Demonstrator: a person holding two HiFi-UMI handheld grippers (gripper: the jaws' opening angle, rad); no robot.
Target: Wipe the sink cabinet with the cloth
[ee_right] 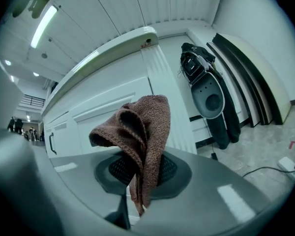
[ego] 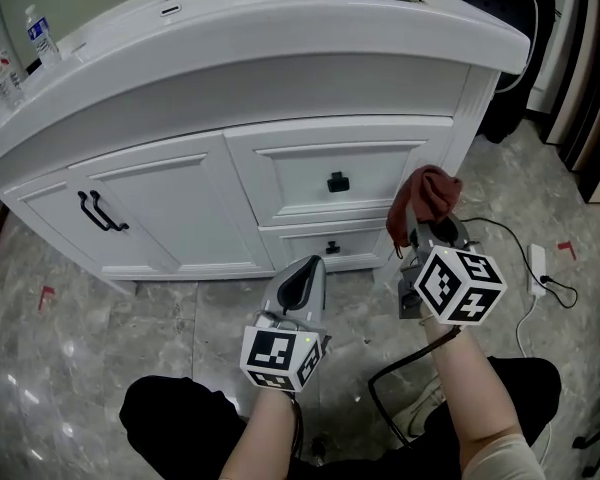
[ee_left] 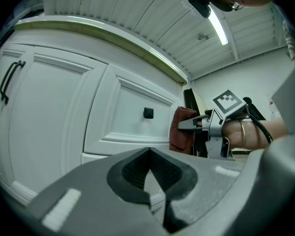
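Grey left claw and right claw, black ribbed pads, white black-patterned marker cubes, black trousers.

Marble floor — glossy (strip light)

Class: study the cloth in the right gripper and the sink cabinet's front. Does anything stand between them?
Nothing visible does. The cloth, pinched in the right gripper, hangs near the sink cabinet by its drawers, with only open air between. The left gripper, shut and empty, sits off to the side.
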